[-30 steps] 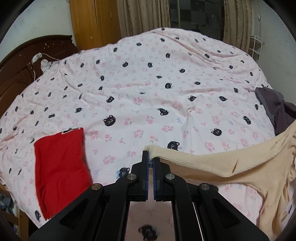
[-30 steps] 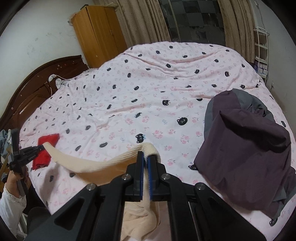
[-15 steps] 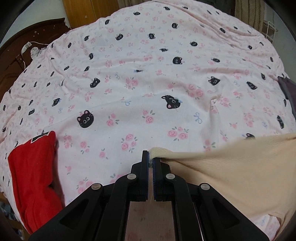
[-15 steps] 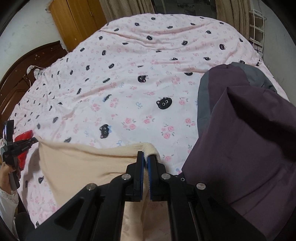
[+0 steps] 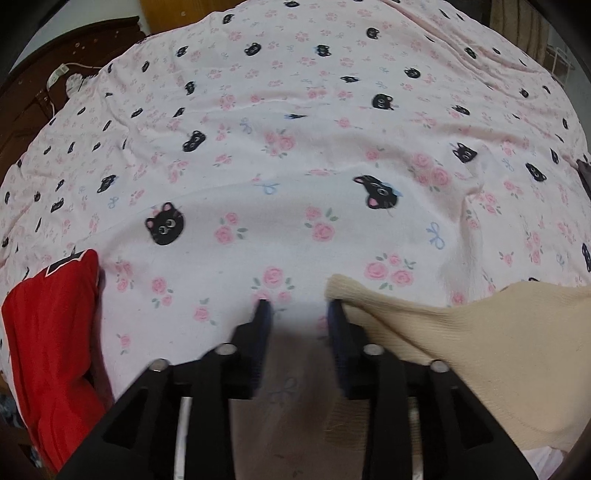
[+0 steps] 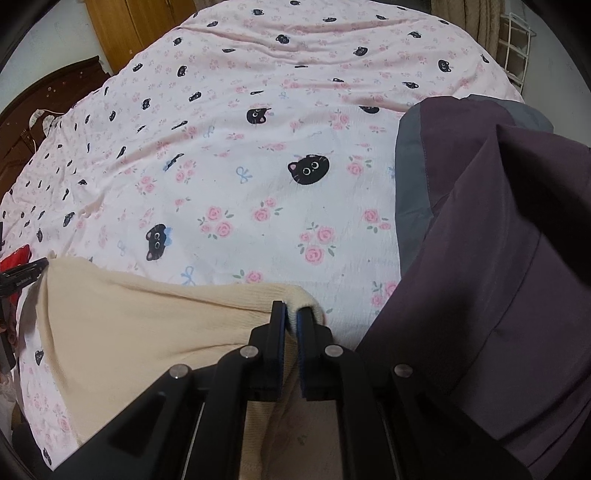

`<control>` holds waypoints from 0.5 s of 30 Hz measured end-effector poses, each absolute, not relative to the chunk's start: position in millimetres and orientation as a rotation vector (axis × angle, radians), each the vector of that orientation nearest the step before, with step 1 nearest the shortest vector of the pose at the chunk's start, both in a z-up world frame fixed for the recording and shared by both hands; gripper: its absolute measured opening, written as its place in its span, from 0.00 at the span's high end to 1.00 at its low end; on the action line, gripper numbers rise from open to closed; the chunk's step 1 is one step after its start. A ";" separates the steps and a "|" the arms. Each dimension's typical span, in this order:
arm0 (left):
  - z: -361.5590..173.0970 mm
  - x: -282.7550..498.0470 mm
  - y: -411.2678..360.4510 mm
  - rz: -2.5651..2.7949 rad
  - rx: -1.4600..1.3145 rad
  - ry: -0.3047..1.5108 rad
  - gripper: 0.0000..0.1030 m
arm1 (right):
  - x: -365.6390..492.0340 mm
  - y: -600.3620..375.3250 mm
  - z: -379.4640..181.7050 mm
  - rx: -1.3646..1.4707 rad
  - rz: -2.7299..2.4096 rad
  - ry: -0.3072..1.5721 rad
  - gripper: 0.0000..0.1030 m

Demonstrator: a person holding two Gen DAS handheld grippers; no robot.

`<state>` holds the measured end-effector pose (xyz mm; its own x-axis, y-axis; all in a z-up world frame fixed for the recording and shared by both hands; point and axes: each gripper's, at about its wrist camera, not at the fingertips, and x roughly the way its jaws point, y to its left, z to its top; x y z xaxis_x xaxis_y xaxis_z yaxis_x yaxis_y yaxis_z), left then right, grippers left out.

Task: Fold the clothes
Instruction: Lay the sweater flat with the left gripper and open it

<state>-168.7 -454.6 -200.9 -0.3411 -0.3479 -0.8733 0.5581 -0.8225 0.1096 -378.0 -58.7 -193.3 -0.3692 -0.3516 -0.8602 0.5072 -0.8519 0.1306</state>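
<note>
Item 1: bedspread (image 5: 295,166), 1 piece, pink with black cat faces and roses, filling most of both views.

Item 2: cream knit garment (image 6: 129,325), 1 piece, spread flat on the bedspread. In the right wrist view it lay across the lower left and centre; in the left wrist view it occupied the lower right, with 1 corner reaching to the frame's middle.

Item 3: red garment (image 5: 51,332), 1 piece, folded, at the lower left of the left wrist view; a sliver of it showed at the left edge of the right wrist view.

Item 4: dark purple and grey garment (image 6: 498,258), 1 piece, heaped along the right side of the right wrist view, just beside the cream knit.

Item 5: left gripper (image 5: 297,308), 1 unit, 2 fingers. Its jaws were opening, standing apart with bare bedspread between them; the cream corner lay against the outer side of the right-hand finger.

Item 6: right gripper (image 6: 291,314), 1 unit, 2 fingers, pinched tight on the top edge of the cream knit garment.

Item 7: wooden headboard (image 6: 44,107), 1, upper left.

Item 8: wooden wardrobe (image 6: 133,29), 1, top left.
</note>
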 end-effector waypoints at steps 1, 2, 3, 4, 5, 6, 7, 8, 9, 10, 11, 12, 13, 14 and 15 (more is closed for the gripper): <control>-198.5 -164.8 -458.6 -2.170 1.332 0.281 0.56 | -378.3 -58.7 -193.5 1.349 -2.229 0.212 0.93; -197.2 -162.1 -461.4 -2.160 1.325 0.281 0.56 | -378.4 -58.7 -192.9 1.349 -2.227 0.215 0.93; -196.3 -160.1 -463.6 -2.151 1.320 0.281 0.56 | -378.3 -58.7 -192.2 1.348 -2.226 0.219 0.93; -195.5 -158.1 -465.9 -2.142 1.316 0.281 0.56 | -377.4 -59.0 -190.6 1.344 -2.229 0.229 0.93; -194.3 -155.9 -467.0 -2.138 1.311 0.281 0.56 | -376.5 -59.4 -188.9 1.340 -2.231 0.239 0.93; -193.0 -153.6 -467.7 -2.135 1.307 0.282 0.56 | -375.6 -59.7 -187.3 1.336 -2.234 0.249 0.93; -190.7 -151.0 -467.1 -2.138 1.298 0.279 0.56 | -374.6 -60.0 -185.5 1.332 -2.236 0.259 0.93; -188.0 -148.4 -466.1 -2.144 1.288 0.276 0.56 | -373.2 -59.8 -182.8 1.327 -2.235 0.262 0.93; -185.3 -145.7 -465.1 -2.150 1.279 0.273 0.56 | -371.8 -59.5 -179.9 1.321 -2.235 0.266 0.92; -183.7 -144.0 -462.2 -2.159 1.277 0.264 0.56 | -370.1 -58.6 -176.5 1.315 -2.234 0.266 0.91; -182.5 -142.6 -458.7 -2.169 1.278 0.254 0.56 | -368.4 -57.5 -173.1 1.308 -2.232 0.265 0.87; -181.3 -141.3 -455.1 -2.180 1.280 0.243 0.56 | -366.7 -55.8 -169.2 1.303 -2.225 0.253 0.83; -180.0 -139.9 -451.6 -2.190 1.281 0.232 0.56 | -365.1 -54.0 -165.5 1.298 -2.217 0.240 0.74; -178.8 -138.5 -448.0 -2.201 1.282 0.222 0.56 | -364.4 -51.4 -162.4 1.299 -2.209 0.218 0.68; -179.9 -137.3 -445.5 -2.209 1.297 0.225 0.56 | -363.7 -49.0 -159.4 1.300 -2.202 0.197 0.66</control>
<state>-137.3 -445.5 -179.9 -0.3735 -0.3823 -0.8452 0.5449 -0.8278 0.1337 -363.7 -49.0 -159.4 -0.3660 -0.3965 -0.8419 0.5398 -0.8274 0.1550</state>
